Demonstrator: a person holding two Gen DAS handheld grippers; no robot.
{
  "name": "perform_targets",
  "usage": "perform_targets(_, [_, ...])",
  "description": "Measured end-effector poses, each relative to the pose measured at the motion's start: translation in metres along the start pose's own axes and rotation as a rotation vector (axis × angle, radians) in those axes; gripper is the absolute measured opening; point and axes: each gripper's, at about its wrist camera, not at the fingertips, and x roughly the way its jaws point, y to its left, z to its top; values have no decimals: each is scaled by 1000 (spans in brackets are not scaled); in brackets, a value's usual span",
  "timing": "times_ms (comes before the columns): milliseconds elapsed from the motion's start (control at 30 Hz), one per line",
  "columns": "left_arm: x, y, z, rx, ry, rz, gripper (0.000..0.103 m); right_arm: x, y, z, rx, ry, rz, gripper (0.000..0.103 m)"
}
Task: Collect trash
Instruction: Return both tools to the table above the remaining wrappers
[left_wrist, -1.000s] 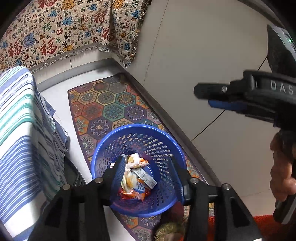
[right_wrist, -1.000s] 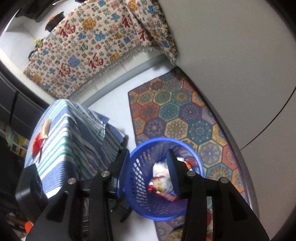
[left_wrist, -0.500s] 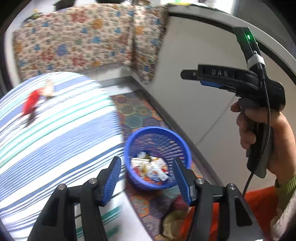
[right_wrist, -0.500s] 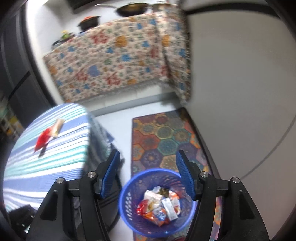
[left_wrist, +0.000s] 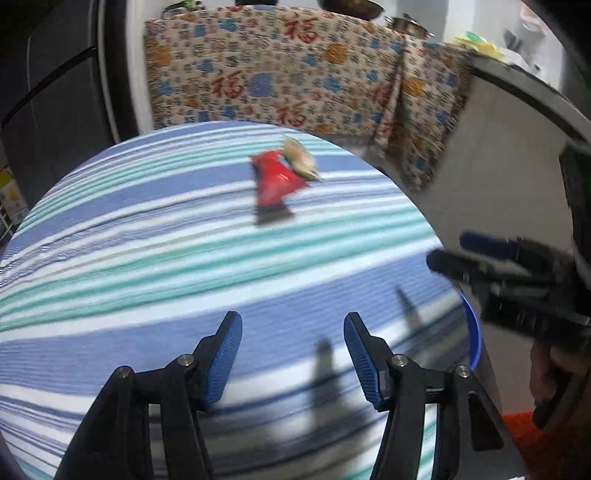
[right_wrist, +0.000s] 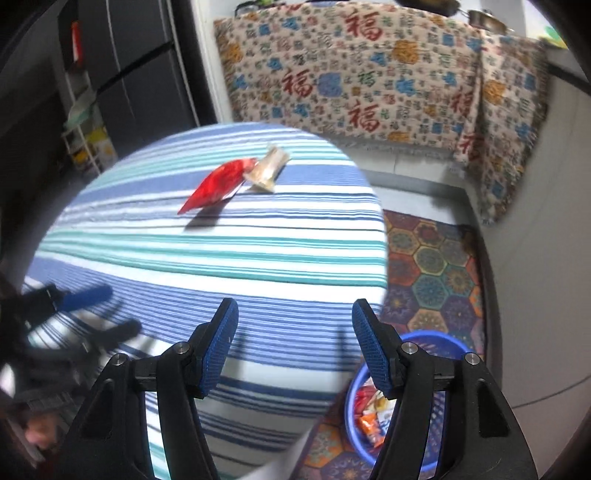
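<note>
Two pieces left on the striped tabletop (right_wrist: 229, 258): a red wrapper (right_wrist: 216, 184) and a tan wrapper (right_wrist: 267, 168), touching each other, well ahead of both sets of fingers. We've got the left gripper (left_wrist: 292, 354) and right gripper (right_wrist: 294, 345) spread, nothing between the fingers; both have just been opening. Blue basket (right_wrist: 448, 341) sits on the floor under the right gripper's right finger, already holding several wrappers, so we judge most of the job done. Left view is blurred, so the tan piece could be paper or foil, can't tell. Remaining: reach forward, pinch each wrapper, carry to basket. Right gripper (left_wrist: 517, 273) hovers right of left fingers.
</note>
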Motion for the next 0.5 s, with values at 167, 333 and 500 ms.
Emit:
perform_targets(167, [2, 18, 13, -18, -9, 1, 59, 13, 3, 2, -16, 24, -12, 66])
perform_targets(333, [0, 33, 49, -70, -43, -51, 59, 14, -1, 5, -16, 19, -21, 66])
perform_targets(500, [25, 28, 106, -10, -33, -68, 59, 15, 1, 5, -28, 22, -28, 66])
